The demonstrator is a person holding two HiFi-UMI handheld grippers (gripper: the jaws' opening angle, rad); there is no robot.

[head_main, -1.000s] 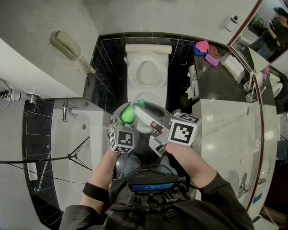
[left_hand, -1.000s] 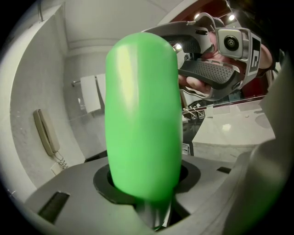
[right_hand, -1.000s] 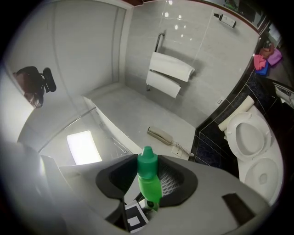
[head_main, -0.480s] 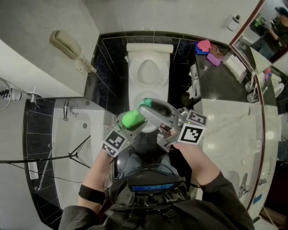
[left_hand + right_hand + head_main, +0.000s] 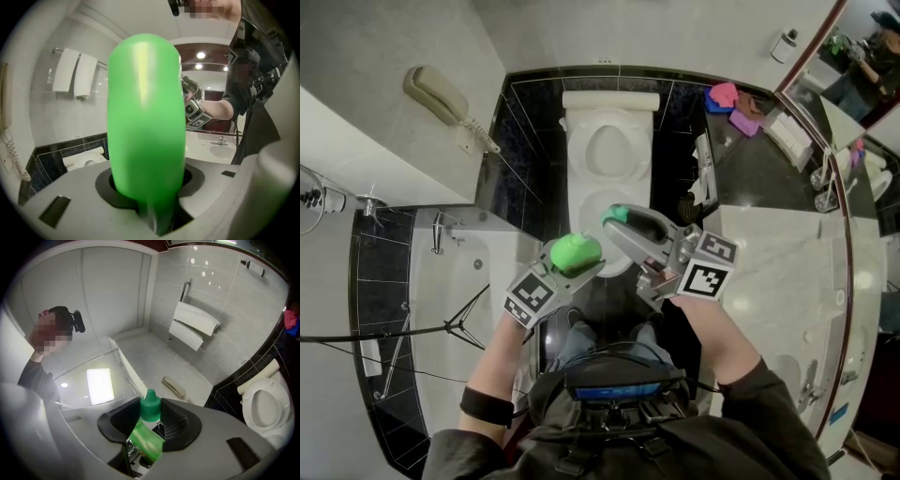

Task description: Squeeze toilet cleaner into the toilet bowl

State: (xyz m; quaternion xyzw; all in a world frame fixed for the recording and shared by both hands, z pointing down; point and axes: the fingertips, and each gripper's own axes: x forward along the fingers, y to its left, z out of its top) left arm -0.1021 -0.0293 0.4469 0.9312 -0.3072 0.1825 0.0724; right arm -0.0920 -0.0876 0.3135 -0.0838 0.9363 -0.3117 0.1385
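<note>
My left claw (image 5: 561, 266) is clamped on the bright green, round-ended plastic bottle of toilet cleaner (image 5: 146, 117). In the left gripper view the bottle fills the middle of the picture, with its lower part seated between my two grey jaws and the dark pads pressed to its sides. Seen from my head, it sits just at the near edge of the white ceramic toilet (image 5: 575, 178), which lies straight ahead of me with its oval opening showing. My left claw comes in from the near left.

My right claw (image 5: 626, 223) is narrowed onto a small, darker green cone-shaped cap (image 5: 150, 405). The ribbed black pads grip it on both sides, tip pointing away from me. A paler green piece shows just below the cap between the jaws; I cannot tell what it is. This claw hangs to the right of the bottle, over the near right part of the toilet. The cap and the bottle are apart, with a clear gap between them.

At the far left a beige wall telephone with a coiled cord (image 5: 432, 91) hangs on the pale tiles. A white bathtub (image 5: 441, 309) lies at the near left, and a pale marble counter (image 5: 769, 272) runs along the right. Pink and purple folded cloths (image 5: 729, 101) rest at the counter's far end.
</note>
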